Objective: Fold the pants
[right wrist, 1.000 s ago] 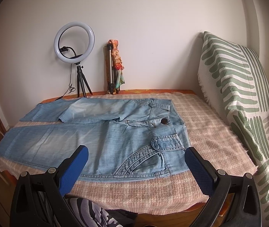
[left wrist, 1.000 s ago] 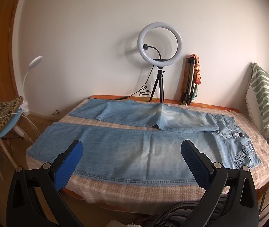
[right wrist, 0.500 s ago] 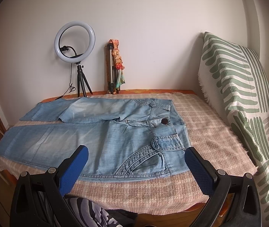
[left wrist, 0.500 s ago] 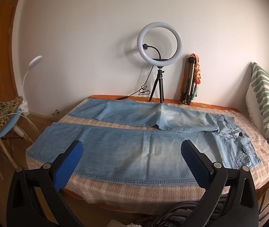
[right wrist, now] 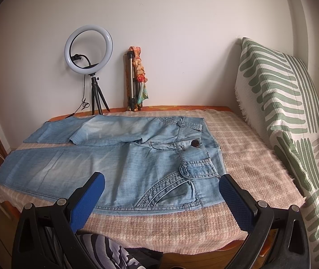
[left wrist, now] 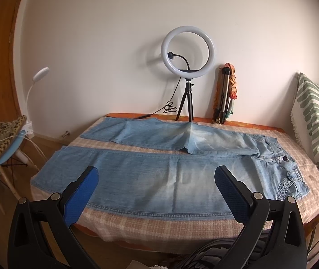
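Light blue jeans (left wrist: 159,174) lie flat on a bed with a pink checked blanket (left wrist: 159,224), legs apart, waistband to the right. The far leg is folded partway. In the right wrist view the jeans (right wrist: 137,161) show their waistband, button and front pocket. My left gripper (left wrist: 156,190) is open and empty, held before the near leg's lower edge. My right gripper (right wrist: 161,192) is open and empty, held before the pocket and the near waist corner. Neither touches the fabric.
A ring light on a tripod (left wrist: 187,51) and a folded tripod with a scarf (left wrist: 225,94) stand at the far wall. A green striped pillow (right wrist: 282,116) leans at the right. A blue chair with a leopard cushion (left wrist: 0,141) stands left of the bed.
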